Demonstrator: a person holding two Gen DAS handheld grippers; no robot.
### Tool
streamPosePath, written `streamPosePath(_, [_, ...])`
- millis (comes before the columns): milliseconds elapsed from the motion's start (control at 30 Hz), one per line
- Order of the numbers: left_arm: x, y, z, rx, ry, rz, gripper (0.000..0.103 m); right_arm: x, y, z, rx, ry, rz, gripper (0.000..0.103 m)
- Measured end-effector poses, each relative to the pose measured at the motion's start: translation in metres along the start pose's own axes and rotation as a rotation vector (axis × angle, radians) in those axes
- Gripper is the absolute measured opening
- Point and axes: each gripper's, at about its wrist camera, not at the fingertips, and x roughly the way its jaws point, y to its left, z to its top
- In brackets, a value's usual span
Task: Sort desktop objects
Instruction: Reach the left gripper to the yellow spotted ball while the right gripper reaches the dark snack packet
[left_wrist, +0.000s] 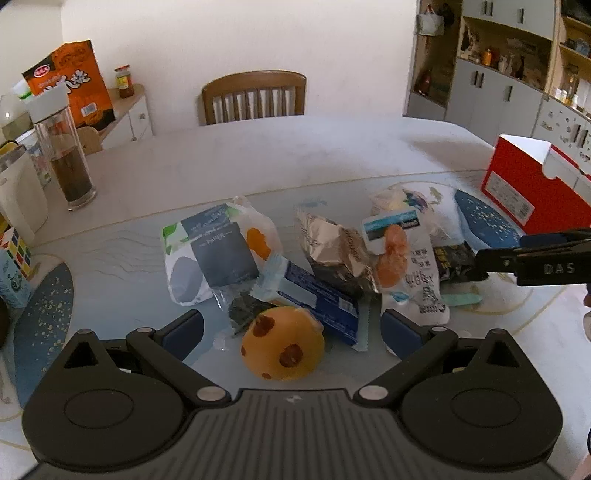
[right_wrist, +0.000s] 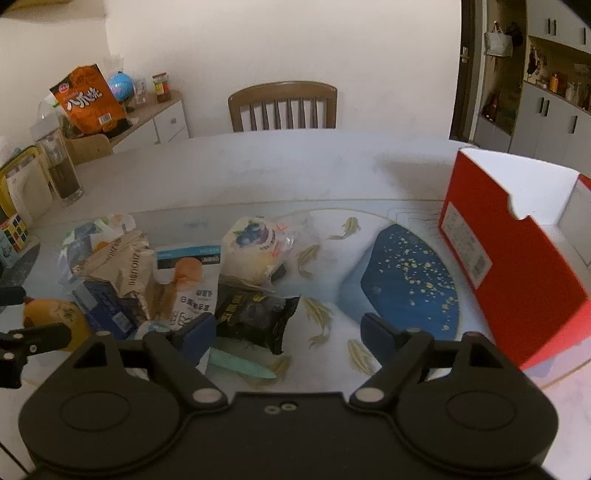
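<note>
**Both claws poised over the snack pile**

Left view: left claw (left_wrist: 291, 332) spread wide, empty, straddling the bun (left_wrist: 282, 343), likely its pick.

Right view: right claw (right_wrist: 288, 336) released, black packet (right_wrist: 255, 317) just ahead between its fingers; red box (right_wrist: 509, 258) waits rightward.

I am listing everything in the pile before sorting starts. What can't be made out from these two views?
- Red box: right wrist view shows only white inner walls; its floor is hidden by the near wall, and the frame edge cuts it off.
- Blue packet: left wrist view, partly buried under the foil bag; print too small.
- Mint-green item: right wrist view, mostly under the black packet and the right tongs.
</note>
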Motion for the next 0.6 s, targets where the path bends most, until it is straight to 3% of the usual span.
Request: streamPosePath(600, [0.015, 0.002, -0.002, 0.006, 0.039, 0.009, 0.091, 0.043, -0.004, 0.008, 0.104, 0.068, 0.061, 0.070])
